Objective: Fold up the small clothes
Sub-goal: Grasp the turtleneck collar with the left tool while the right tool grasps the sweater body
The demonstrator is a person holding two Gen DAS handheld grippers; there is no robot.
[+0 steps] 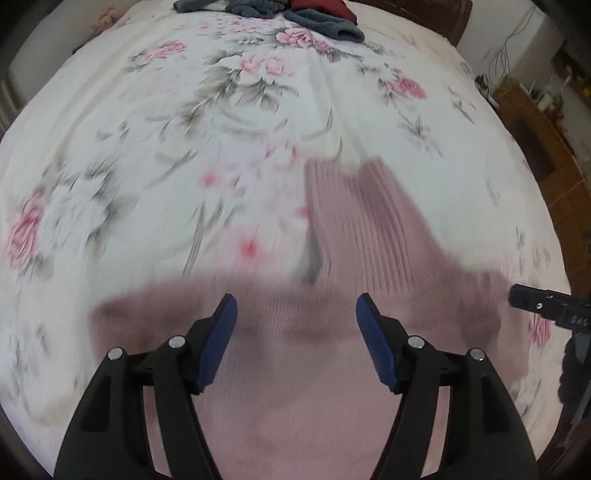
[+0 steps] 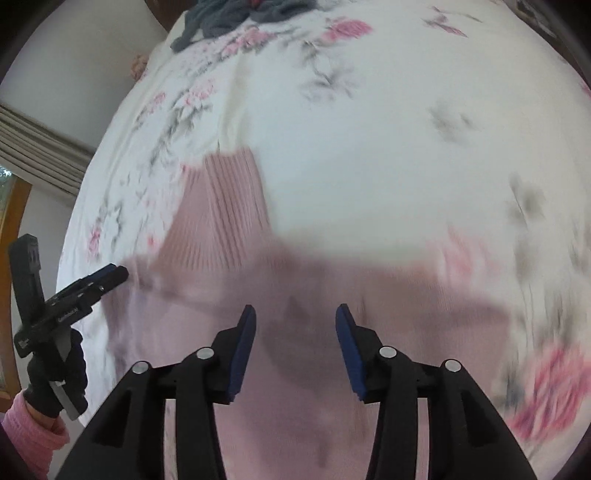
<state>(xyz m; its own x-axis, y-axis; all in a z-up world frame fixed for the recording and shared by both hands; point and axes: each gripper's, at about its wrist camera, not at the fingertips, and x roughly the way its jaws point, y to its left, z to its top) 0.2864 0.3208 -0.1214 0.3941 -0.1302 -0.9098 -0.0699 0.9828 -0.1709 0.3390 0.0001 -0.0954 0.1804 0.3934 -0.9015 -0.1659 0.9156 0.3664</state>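
Observation:
A pink knit garment lies on the flowered bedspread, its body spread wide beneath both grippers. A ribbed part reaches away from me toward the middle of the bed. My left gripper hovers open over the garment's near part, nothing between its blue pads. My right gripper is open too, above the same garment, with the ribbed part to its upper left. One finger of the right gripper shows at the left view's right edge. Both views are motion-blurred.
A pile of grey and red clothes lies at the far end of the bed, near a dark headboard. Wooden furniture stands along the bed's right side. A gloved hand with a pink sleeve holds the left gripper.

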